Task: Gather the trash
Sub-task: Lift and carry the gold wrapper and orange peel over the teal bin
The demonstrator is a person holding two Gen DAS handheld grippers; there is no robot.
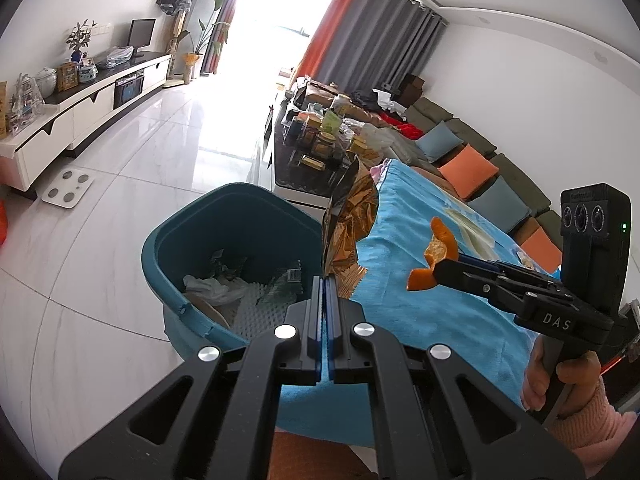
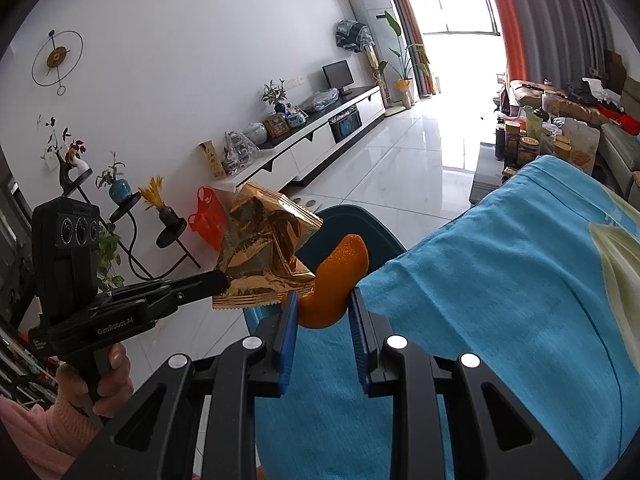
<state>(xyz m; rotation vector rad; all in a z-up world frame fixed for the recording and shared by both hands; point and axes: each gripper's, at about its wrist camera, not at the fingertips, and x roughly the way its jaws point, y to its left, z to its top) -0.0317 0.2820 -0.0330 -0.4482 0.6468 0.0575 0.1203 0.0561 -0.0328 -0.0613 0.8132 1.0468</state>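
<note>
Left wrist view shows my left gripper (image 1: pixel 325 280) clamped tight on a crumpled gold wrapper (image 1: pixel 350 216), which sticks up from its tips. Just ahead and below sits the teal bin (image 1: pixel 192 248) with trash in it. To the right, my right gripper (image 2: pixel 324 308) pinches an orange peel (image 2: pixel 340 276) over the blue cloth (image 2: pixel 500 300), near the bin's rim.
</note>
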